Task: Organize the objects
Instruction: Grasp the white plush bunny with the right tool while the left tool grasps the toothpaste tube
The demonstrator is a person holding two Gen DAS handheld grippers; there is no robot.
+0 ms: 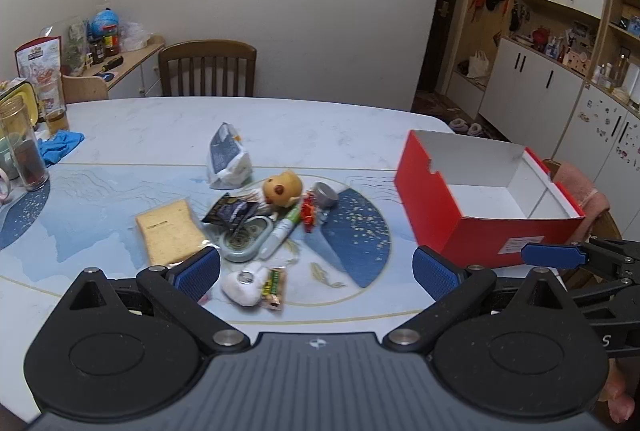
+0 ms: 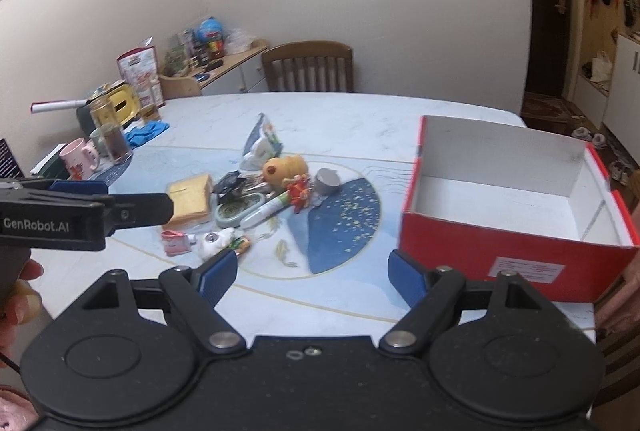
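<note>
A pile of small objects lies mid-table: a yellow sponge (image 1: 170, 233), a yellow toy figure (image 1: 281, 187), a white-green marker (image 1: 282, 233), a dark packet (image 1: 232, 211), a grey-green case (image 1: 246, 239), a silver tin (image 1: 325, 194), a white plush (image 1: 243, 282) and a white bag (image 1: 228, 163). An open, empty red box (image 1: 432, 207) stands to the right; it also shows in the right wrist view (image 2: 516, 251). My left gripper (image 1: 316, 273) is open and empty, just short of the pile. My right gripper (image 2: 312, 277) is open and empty, between pile and box.
Glass jars (image 1: 24, 151), a blue cloth (image 1: 60, 147) and a pink mug (image 2: 80, 159) stand at the table's left edge. A wooden chair (image 1: 208, 69) stands behind the table. The left gripper body (image 2: 80, 215) crosses the right wrist view at left.
</note>
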